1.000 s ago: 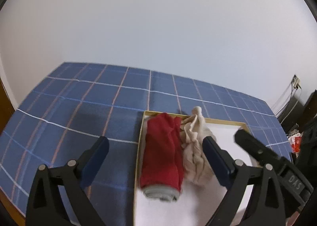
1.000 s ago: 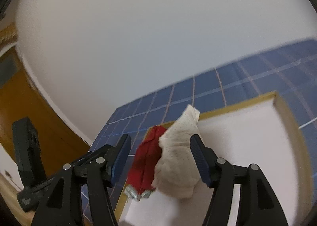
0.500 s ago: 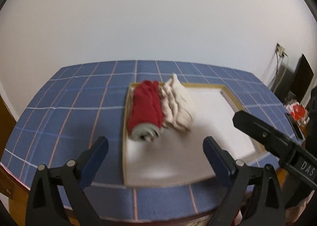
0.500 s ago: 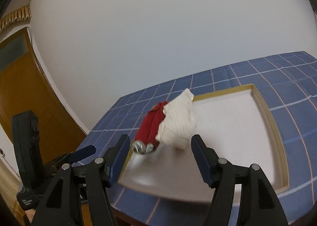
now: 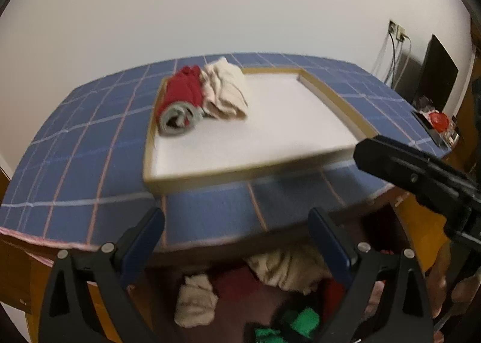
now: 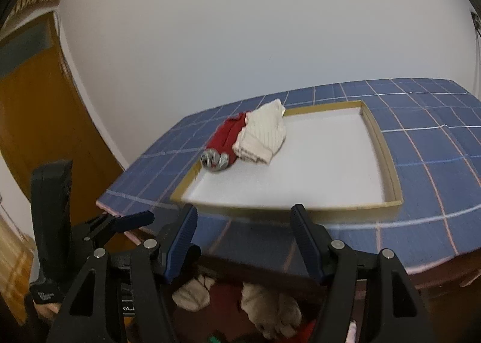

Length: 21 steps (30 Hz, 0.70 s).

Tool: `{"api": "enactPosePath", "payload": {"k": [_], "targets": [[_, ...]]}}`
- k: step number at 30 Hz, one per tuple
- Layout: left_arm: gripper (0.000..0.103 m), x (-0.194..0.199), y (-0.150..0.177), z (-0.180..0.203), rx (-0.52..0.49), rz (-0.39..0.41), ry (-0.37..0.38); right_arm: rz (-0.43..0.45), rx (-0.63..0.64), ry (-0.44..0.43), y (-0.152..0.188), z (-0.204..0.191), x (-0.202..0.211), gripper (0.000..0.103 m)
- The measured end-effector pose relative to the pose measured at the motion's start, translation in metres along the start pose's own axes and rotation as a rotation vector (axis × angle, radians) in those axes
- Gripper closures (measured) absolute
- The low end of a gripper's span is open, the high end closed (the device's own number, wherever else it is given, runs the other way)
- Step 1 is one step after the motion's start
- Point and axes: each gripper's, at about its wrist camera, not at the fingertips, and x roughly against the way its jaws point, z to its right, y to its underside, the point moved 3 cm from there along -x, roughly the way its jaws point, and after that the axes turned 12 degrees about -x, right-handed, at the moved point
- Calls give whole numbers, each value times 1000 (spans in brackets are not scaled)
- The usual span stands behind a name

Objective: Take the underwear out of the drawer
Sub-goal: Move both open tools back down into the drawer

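Hovering with jaws parted and nothing between them, the left gripper [image 5: 236, 237] and right gripper [image 6: 243, 231] hang above the open drawer [image 5: 270, 292], whose dim interior holds jumbled underwear: cream pieces [image 5: 288, 271], something dark red [image 5: 234, 283] and a green item [image 5: 303, 319], all blurred. Beyond, on the table, a shallow wood-rimmed tray [image 5: 240, 176] with a white floor carries two rolled garments in its far left corner: a red roll [image 5: 183, 90] with a grey waistband end facing the tray's near edge, and a cream roll [image 5: 224, 92] touching it, both lying lengthwise from far rim toward near. A blue checked cloth [image 5: 90, 144] covers the table; behind stands a plain white wall [image 6: 240, 42], an orange-brown door [image 6: 33, 102] at left.
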Motion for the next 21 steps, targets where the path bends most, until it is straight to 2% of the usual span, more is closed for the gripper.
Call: {"api": "enactPosePath", "payload": {"k": [10, 12, 17, 21], "targets": [[5, -10, 44, 44, -58, -83, 71, -84, 20, 90, 54, 28, 27, 36], [5, -14, 55, 47, -52, -112, 74, -131, 59, 108, 68, 30, 17, 36], [5, -19, 92, 43, -18, -182, 61, -332, 75, 97, 105, 43, -21, 37], [5, -17, 110, 33, 30, -198, 47, -403, 129, 134, 120, 44, -45, 37]]}}
